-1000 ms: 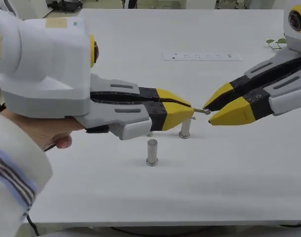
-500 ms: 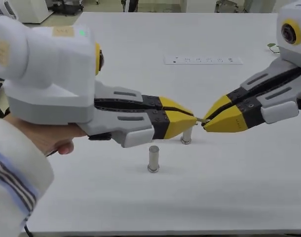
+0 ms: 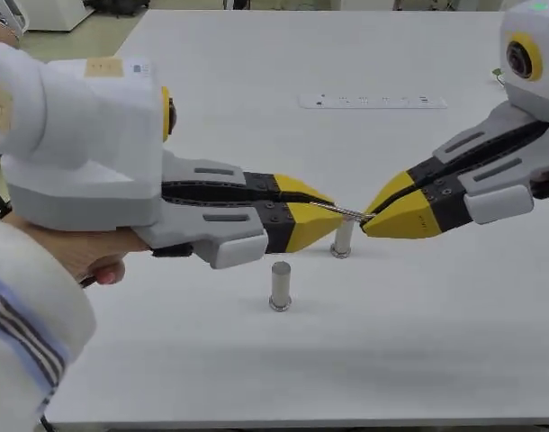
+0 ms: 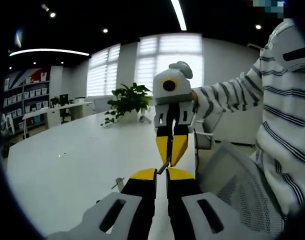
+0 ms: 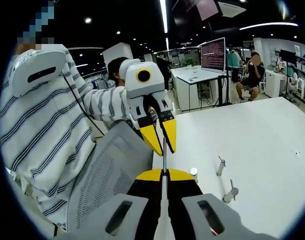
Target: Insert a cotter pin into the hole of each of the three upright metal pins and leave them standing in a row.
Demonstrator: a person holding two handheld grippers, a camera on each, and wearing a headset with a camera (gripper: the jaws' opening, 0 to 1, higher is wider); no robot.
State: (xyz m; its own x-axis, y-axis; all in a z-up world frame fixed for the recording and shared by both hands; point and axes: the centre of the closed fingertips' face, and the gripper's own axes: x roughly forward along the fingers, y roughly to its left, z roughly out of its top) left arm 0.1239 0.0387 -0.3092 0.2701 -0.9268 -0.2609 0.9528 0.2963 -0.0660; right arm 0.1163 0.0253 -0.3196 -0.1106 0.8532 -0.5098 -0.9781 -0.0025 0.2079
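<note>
A thin metal cotter pin [image 3: 339, 211] bridges the two grippers above the white table. My right gripper [image 3: 366, 220] is shut on its far end, the pin [image 5: 164, 155] running straight out from my right gripper [image 5: 164, 172]. My left gripper [image 3: 333, 214] stands slightly open, and the pin's tail [image 4: 164, 167] lies in the gap of my left gripper [image 4: 161, 172]. A plain upright metal pin [image 3: 280, 286] stands in front. A second upright pin [image 3: 343, 238] is partly hidden behind the tips. The right gripper view has two more uprights [image 5: 221, 165] [image 5: 231, 192] with thin pieces on top.
A white power strip [image 3: 372, 103] lies at the table's far side. The table [image 3: 436, 342] has free surface in front and to the right. A grey mesh chair [image 5: 112, 170] and the person's striped sleeve [image 4: 282, 125] are close by. A potted plant [image 4: 128, 100] stands at the far end.
My right gripper came in from the right and shut on the cotter pin's tip. More of the pin now shows between the two grippers, and my left gripper's jaws have parted slightly.
</note>
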